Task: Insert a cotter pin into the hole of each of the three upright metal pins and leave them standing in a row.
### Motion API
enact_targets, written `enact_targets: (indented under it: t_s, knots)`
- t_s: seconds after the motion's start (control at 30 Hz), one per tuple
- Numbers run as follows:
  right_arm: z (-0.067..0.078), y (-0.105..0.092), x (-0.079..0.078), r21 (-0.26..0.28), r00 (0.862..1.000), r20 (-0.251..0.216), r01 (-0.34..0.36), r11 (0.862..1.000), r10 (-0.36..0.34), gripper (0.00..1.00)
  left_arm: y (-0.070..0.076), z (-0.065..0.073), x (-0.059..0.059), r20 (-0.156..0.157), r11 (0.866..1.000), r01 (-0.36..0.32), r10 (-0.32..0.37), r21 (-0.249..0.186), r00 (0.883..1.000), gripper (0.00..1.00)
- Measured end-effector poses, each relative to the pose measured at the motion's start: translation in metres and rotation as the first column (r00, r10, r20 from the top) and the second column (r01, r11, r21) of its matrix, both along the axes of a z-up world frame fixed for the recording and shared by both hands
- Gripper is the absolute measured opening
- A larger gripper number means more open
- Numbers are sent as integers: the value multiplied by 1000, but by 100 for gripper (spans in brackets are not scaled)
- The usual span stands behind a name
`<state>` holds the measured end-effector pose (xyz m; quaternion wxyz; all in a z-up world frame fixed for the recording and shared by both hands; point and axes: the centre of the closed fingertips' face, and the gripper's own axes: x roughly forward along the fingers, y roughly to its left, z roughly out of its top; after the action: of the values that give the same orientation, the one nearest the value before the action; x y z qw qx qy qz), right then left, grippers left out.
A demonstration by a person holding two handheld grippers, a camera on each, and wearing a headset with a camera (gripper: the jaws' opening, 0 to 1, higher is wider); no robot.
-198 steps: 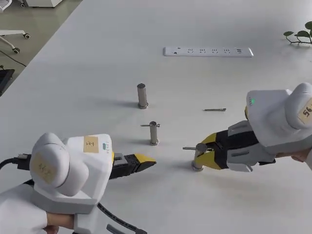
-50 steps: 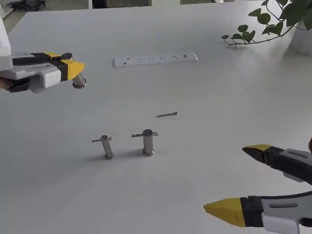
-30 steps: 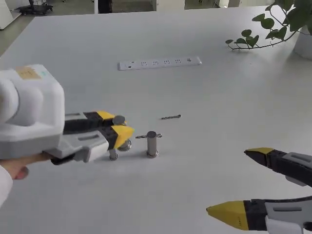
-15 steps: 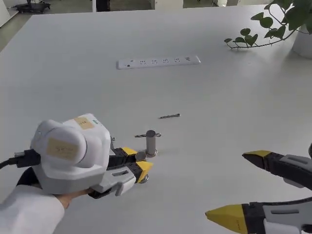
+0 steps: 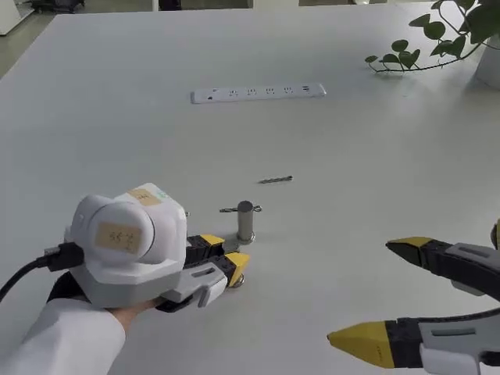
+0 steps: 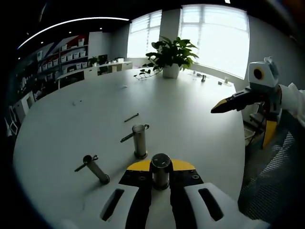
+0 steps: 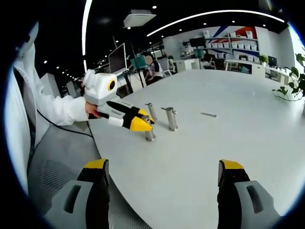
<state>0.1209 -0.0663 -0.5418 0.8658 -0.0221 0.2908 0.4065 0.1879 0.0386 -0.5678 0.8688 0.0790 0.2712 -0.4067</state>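
Observation:
My left gripper (image 5: 233,266) (image 6: 160,164) is shut on a plain upright metal pin (image 6: 160,170) (image 7: 149,134), low over the white table (image 5: 117,141); I cannot tell whether its foot touches. Just beyond stands a pin with a cotter pin through it (image 5: 246,221) (image 6: 139,140). A second pinned one (image 6: 95,167) (image 7: 151,110) is beside it, mostly hidden behind my left gripper in the head view. A loose cotter pin (image 5: 275,180) (image 6: 131,117) (image 7: 208,114) lies farther back. My right gripper (image 5: 383,297) (image 7: 163,167) hangs open at the near right, holding nothing.
A white power strip (image 5: 258,92) lies across the far middle of the table. A potted plant (image 5: 461,31) (image 6: 171,57) stands at the far right corner. A cable trails from my left gripper off the near edge.
My left gripper carried the plain pin from the far left down to the near side of the two pinned ones and lowered it. The right gripper stayed open in place.

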Motion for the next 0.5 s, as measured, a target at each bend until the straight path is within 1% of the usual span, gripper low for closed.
enact_targets:
  t_s: [0.13, 0.17, 0.2, 0.23, 0.27, 0.3, 0.33, 0.37, 0.43, 0.47, 0.5]
  knots:
    - [1, 1, 1, -2, 1000, 4, -5, 1000, 5, 93, 1, -2, 1, -4, 1000, -17, 17, -4, 1000, 11]
    - [2, 2, 0, -1, 1000, 4, -7, 1000, 7, 93, 1, -3, 1, -1, 1000, -15, 15, 1, 1000, 11]
    - [2, 2, 1, -3, 1000, 5, -7, 1000, 7, 93, 1, -4, 1, 3, 1000, -13, 13, 4, 1000, 11]
    - [2, 2, 0, -5, 1000, 4, -8, 1000, 9, 93, 0, -2, 3, 15, 1000, -15, 15, -1, 1000, 11]
    - [1, 2, 0, -6, 1000, 4, -9, 1000, 9, 93, 3, -3, 2, 11, 1000, -20, 20, 5, 1000, 11]
    - [1, 2, -1, -6, 1000, 1, -9, 1000, 9, 93, 3, -3, 2, 16, 1000, -27, 27, 11, 1000, 11]
    - [1, 2, -1, -7, 1000, 1, -9, 1000, 9, 93, 4, -3, 3, 34, 999, -28, 27, 24, 999, 11]
    - [0, 2, -1, -7, 1000, 0, -9, 1000, 9, 93, 4, -3, 4, 43, 999, -34, 33, 31, 999, 11]
    - [-1, 3, -2, -8, 1000, -3, -10, 1000, 10, 93, 5, -3, 4, 45, 999, -42, 40, 31, 998, 11]
    - [-1, 3, -2, -8, 1000, -2, -11, 1000, 11, 93, 5, -3, 4, 28, 998, -68, 68, 11, 997, 12]
    - [-1, 4, -2, -6, 1000, -2, -12, 1000, 12, 93, 6, -3, 5, 25, 998, -68, 68, 8, 997, 12]
